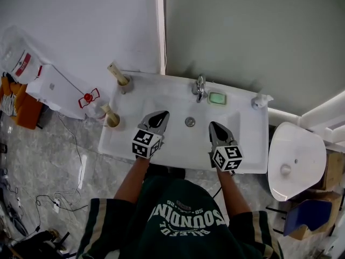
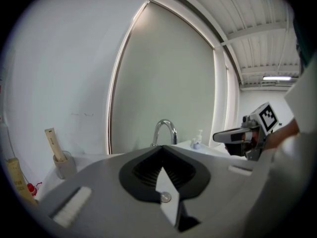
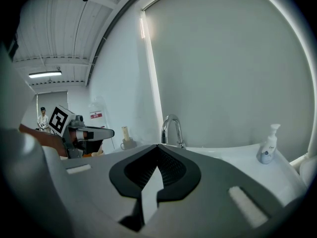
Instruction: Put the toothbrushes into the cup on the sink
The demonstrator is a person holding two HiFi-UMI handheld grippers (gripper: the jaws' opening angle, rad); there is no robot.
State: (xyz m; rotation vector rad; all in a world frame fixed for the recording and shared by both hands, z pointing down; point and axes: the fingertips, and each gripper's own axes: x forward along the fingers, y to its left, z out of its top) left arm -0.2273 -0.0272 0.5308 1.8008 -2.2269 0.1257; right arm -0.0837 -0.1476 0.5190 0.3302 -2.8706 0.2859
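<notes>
A grey cup stands at the sink's back left corner with a beige toothbrush upright in it. A second cup with another toothbrush sits at the sink's left edge. My left gripper hovers over the left of the basin, shut and empty. My right gripper hovers over the right of the basin, also shut with nothing in it. In the left gripper view the cup and its toothbrush lie ahead to the left of my left gripper. The right gripper view shows my right gripper pointing at the tap.
The white sink has a chrome tap, a green soap bar and a pump bottle along its back. A white toilet stands to the right. A white box and cables lie on the floor at left.
</notes>
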